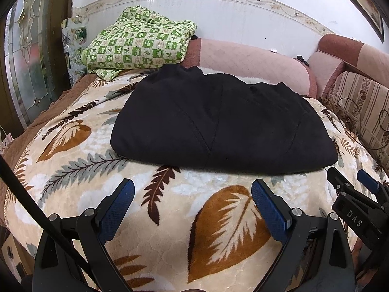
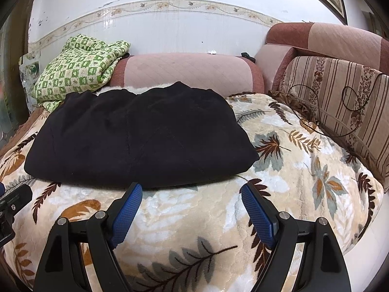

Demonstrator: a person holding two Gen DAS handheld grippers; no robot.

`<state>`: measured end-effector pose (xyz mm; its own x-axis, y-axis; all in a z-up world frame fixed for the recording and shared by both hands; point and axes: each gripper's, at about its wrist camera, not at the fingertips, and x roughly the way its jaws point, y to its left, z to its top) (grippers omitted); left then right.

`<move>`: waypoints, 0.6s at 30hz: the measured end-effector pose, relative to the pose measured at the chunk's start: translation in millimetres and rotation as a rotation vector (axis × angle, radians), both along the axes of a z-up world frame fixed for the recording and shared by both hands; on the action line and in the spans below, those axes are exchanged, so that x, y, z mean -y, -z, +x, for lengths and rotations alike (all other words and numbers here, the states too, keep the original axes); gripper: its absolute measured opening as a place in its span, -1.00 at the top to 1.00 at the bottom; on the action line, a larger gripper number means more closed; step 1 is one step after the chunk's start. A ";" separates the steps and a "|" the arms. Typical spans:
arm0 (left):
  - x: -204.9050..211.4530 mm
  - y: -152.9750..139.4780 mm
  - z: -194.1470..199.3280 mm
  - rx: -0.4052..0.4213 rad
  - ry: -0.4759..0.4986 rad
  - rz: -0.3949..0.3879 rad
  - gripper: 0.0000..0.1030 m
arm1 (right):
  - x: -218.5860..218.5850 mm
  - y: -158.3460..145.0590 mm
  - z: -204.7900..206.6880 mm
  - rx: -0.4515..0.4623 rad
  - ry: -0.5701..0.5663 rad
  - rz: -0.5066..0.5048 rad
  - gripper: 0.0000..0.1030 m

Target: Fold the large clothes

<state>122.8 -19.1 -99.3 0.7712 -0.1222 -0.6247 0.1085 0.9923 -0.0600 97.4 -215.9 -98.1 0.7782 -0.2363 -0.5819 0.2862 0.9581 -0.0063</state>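
A black garment (image 1: 218, 121) (image 2: 136, 133) lies folded into a broad flat bundle on the leaf-patterned blanket (image 1: 194, 219) (image 2: 304, 170). My left gripper (image 1: 193, 189) hovers open over the blanket, just short of the garment's near edge, with nothing between its blue pads. My right gripper (image 2: 192, 193) is also open and empty, its fingertips close to the garment's near right edge. In the left wrist view the right gripper (image 1: 350, 177) shows at the right edge. A black part of the left gripper (image 2: 12, 202) shows at the left edge of the right wrist view.
A green-and-cream checked quilt (image 1: 138, 43) (image 2: 80, 70) is piled at the back left. A pink padded sofa arm (image 1: 243, 60) (image 2: 189, 70) runs behind the garment. A striped cushion (image 2: 340, 97) with a thin cable lines the right side. A glass door (image 1: 26, 56) stands at left.
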 end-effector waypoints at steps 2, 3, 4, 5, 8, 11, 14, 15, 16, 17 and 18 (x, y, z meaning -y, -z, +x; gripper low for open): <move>-0.3 0.3 0.3 -0.003 0.000 0.001 -0.87 | -0.3 0.3 0.2 -0.001 -0.003 -0.002 -0.69; -0.9 0.8 0.4 -0.006 0.000 -0.001 -0.87 | -0.5 0.4 0.3 -0.002 -0.004 -0.003 -0.69; -0.7 0.9 0.7 -0.007 -0.002 -0.001 -0.87 | -0.9 0.7 0.4 -0.003 -0.005 -0.004 -0.69; -0.8 1.1 1.0 -0.009 -0.004 -0.002 -0.87 | -1.0 0.9 0.3 -0.004 -0.005 -0.005 -0.69; -0.5 1.9 1.9 -0.016 -0.006 -0.002 -0.87 | -2.1 1.2 0.4 -0.006 -0.007 -0.005 -0.69; 0.6 2.7 2.9 -0.021 -0.007 -0.001 -0.87 | -2.6 1.2 0.4 -0.006 -0.006 -0.005 -0.69; 0.0 2.8 2.8 -0.021 -0.006 -0.004 -0.87 | -2.8 1.3 0.6 -0.006 -0.007 -0.005 -0.70; 0.2 2.8 2.9 -0.022 -0.005 -0.004 -0.87 | -2.9 1.4 0.7 -0.006 -0.007 -0.005 -0.70; 0.4 3.3 3.2 -0.025 -0.006 -0.005 -0.87 | -2.9 1.5 0.6 -0.006 -0.007 -0.005 -0.70; 0.4 4.0 3.4 -0.026 -0.006 -0.005 -0.87 | -3.1 1.3 0.6 -0.006 -0.007 -0.004 -0.70; 0.4 4.6 3.4 -0.028 -0.007 -0.004 -0.87 | -3.4 1.6 0.8 -0.007 -0.008 -0.005 -0.70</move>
